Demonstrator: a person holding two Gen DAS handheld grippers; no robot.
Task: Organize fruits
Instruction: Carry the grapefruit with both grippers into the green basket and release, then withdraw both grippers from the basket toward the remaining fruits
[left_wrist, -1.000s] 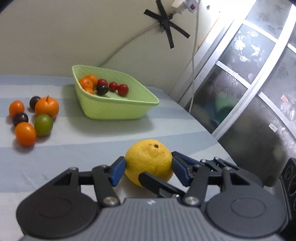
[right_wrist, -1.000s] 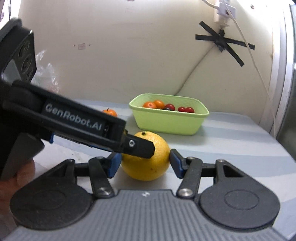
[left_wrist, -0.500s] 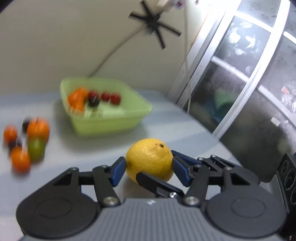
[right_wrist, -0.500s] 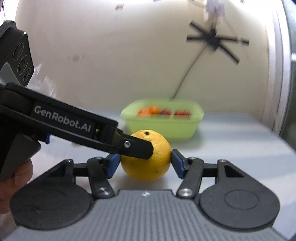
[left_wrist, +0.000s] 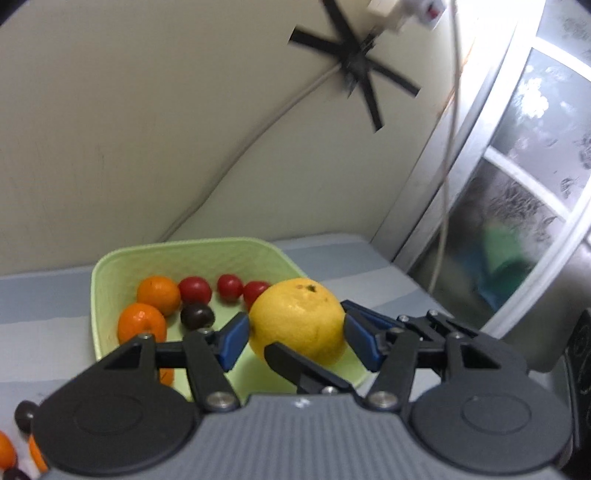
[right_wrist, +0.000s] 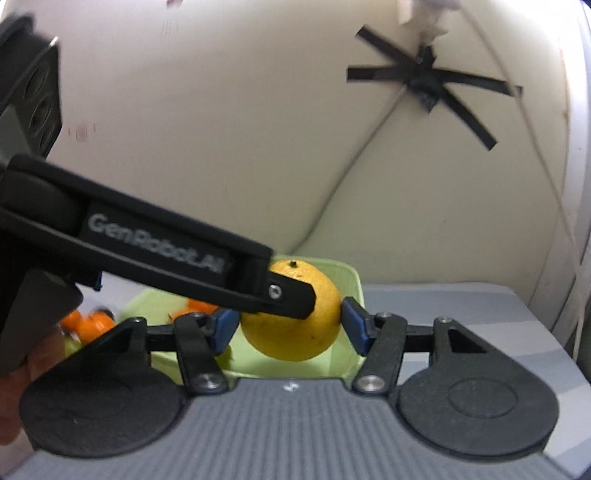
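Both grippers, left gripper (left_wrist: 291, 338) and right gripper (right_wrist: 286, 325), angle downward with jaws partly open, clamping the yellow citrus (left_wrist: 297, 321) together above the green basket (left_wrist: 110, 266), near its right end.

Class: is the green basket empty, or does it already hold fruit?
Not empty. The green basket holds two oranges, three red fruits and one dark fruit.

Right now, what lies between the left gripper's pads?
A yellow citrus fruit, gripped by the left gripper above the green basket; the left wrist view shows it.
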